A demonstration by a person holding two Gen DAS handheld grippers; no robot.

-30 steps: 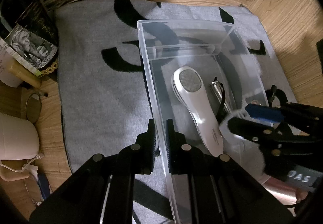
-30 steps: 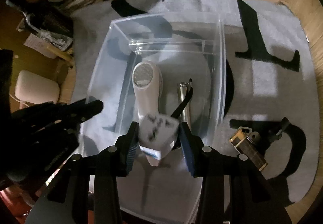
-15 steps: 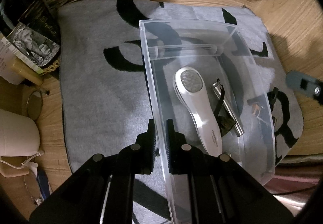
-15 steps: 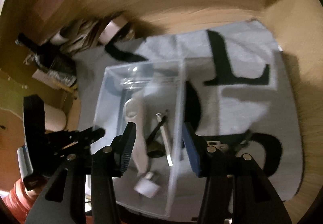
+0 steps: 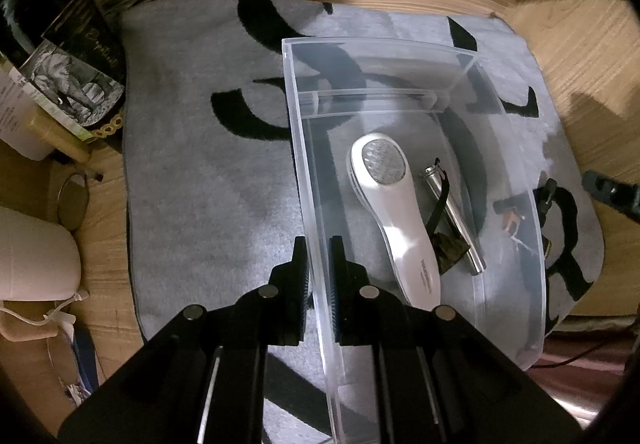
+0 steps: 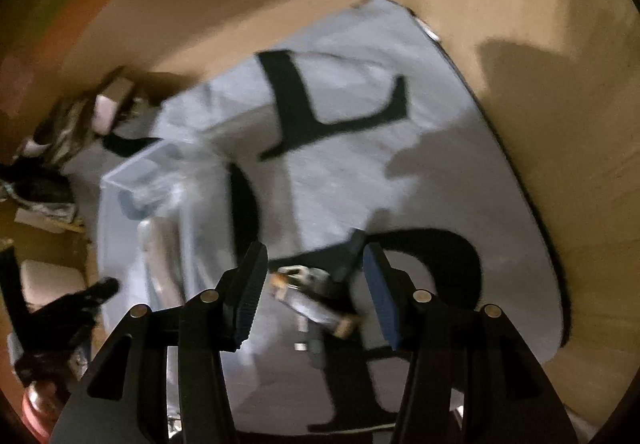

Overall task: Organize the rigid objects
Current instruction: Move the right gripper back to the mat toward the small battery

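My left gripper (image 5: 318, 244) is shut on the near left wall of a clear plastic bin (image 5: 298, 131) standing on a grey rug. Inside the bin lie a white handheld device (image 5: 394, 219) and a silver metal tube (image 5: 452, 215) with a black strap. In the blurred right wrist view my right gripper (image 6: 314, 250) hangs over the rug to the right of the bin (image 6: 120, 179), its jaws opening and nothing pinched. Under its gap, on the rug, lies a small rectangular case with keys (image 6: 316, 308). My left gripper (image 6: 92, 296) shows as a dark shape at the left.
The grey rug (image 5: 208, 203) with black letters lies on a wooden floor. Books, papers and boxes (image 5: 80, 55) are piled at its far left corner. A white container (image 5: 32, 256) and round glasses (image 5: 72, 199) sit left of the rug.
My right gripper let go of a white plug adapter inside the bin, opened wider and swung right, out of the bin and over the rug. My left gripper kept its hold.
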